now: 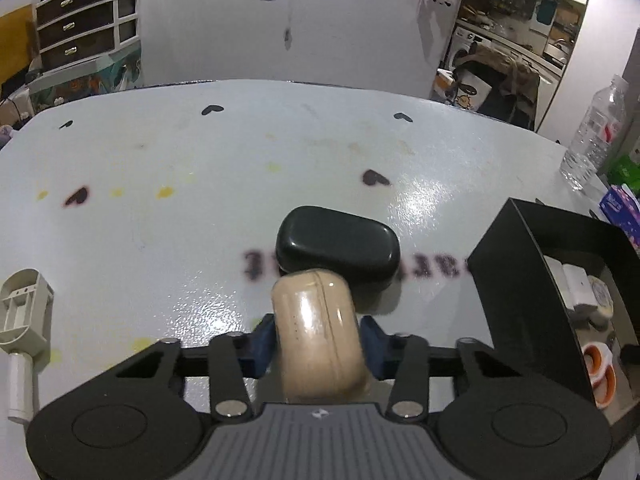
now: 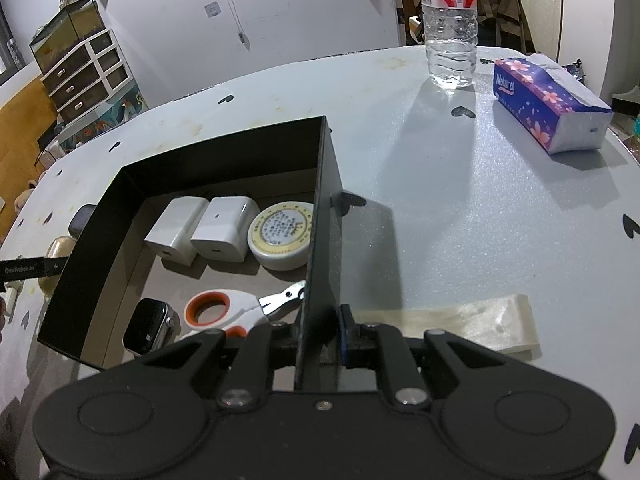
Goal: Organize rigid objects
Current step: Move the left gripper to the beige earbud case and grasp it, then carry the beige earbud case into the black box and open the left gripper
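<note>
The left gripper has its jaws clamped on a beige case, held above the worktop just before a dark case. The right gripper pinches the black box by its wall; inside lie two white chargers, a round tin, scissors and a smartwatch.

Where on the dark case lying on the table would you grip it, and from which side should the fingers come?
Grip the dark case across its shorter depth, near its middle, coming from above. It lies flat with its long axis left-right, its corners are rounded, and the beige case held by the left gripper blocks its near side.
</note>
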The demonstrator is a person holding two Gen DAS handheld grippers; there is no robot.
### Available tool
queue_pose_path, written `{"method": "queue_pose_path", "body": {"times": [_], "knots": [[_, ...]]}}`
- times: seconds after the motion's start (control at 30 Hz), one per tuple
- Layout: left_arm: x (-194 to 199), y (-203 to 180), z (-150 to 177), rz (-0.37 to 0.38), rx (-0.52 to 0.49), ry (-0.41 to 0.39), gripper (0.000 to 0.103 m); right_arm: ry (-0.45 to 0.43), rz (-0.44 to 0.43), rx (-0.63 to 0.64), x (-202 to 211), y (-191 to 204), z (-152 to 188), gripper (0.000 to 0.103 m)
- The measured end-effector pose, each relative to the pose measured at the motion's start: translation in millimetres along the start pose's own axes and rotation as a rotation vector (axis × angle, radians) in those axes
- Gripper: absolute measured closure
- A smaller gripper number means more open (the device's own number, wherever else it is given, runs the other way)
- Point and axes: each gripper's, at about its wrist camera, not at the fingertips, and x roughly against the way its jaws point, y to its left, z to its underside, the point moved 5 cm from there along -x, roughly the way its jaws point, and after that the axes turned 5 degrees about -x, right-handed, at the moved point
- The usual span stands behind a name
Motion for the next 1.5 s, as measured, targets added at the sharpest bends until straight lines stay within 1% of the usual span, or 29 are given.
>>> {"method": "queue_pose_path", "body": {"times": [0.13, 0.3, 0.53, 0.63, 0.73, 0.87, 0.93, 1.07, 1.17, 1.23, 1.27, 1.3, 1.37, 1.5], "knots": [[9.9, -4.8, 3.9, 0.018, -0.012, -0.008, 0.061, -0.001, -0.003, 0.001, 0.2, -0.4, 0.3, 0.089], [34.7, -18.7, -0.2, 0.051, -0.015, -0.070, 0.061, -0.003, -0.004, 0.002, 0.6, -0.4, 0.7, 0.089], [65.0, -63.0, -20.1, 0.128, -0.085, -0.157, 0.061, -0.007, 0.004, 0.009, 1.7, 1.5, 1.0, 0.090], [66.8, -88.2, -31.6, 0.160, -0.125, -0.173, 0.061, -0.007, 0.004, 0.008, 1.8, 1.5, 1.0, 0.090], [63.6, -112.6, -41.3, 0.176, -0.170, -0.184, 0.061, -0.007, 0.004, 0.008, 1.7, 1.6, 1.1, 0.090], [47.1, -136.6, -50.8, 0.188, -0.190, -0.157, 0.061, -0.007, 0.002, 0.005, 2.2, 1.3, 1.1, 0.090], [38.1, -143.0, -53.5, 0.182, -0.186, -0.143, 0.061, -0.006, 0.002, 0.004, 2.3, 1.3, 1.2, 0.089], [20.3, -143.2, -55.7, 0.138, -0.151, -0.118, 0.062, -0.007, -0.002, 0.003, 2.7, 0.9, 1.1, 0.089], [18.7, -142.5, -56.4, 0.119, -0.150, -0.131, 0.061, -0.007, -0.002, 0.005, 2.5, 0.5, 1.0, 0.089], [19.1, -142.7, -56.2, 0.105, -0.151, -0.136, 0.057, -0.007, -0.002, 0.005, 2.7, 0.7, 1.2, 0.089], [20.3, -142.3, -56.5, 0.085, -0.156, -0.148, 0.051, -0.007, -0.003, 0.004, 2.7, 0.8, 1.2, 0.089], [22.0, -141.3, -56.9, 0.072, -0.157, -0.162, 0.048, -0.007, -0.005, 0.003, 2.7, 0.7, 1.3, 0.089], [24.6, -139.0, -58.3, 0.067, -0.157, -0.172, 0.048, -0.007, -0.006, 0.002, 2.6, 0.6, 1.2, 0.089], [24.6, -135.5, -58.5, 0.063, -0.160, -0.163, 0.047, -0.008, -0.004, 0.003, 2.8, 0.8, 1.4, 0.089]]}}
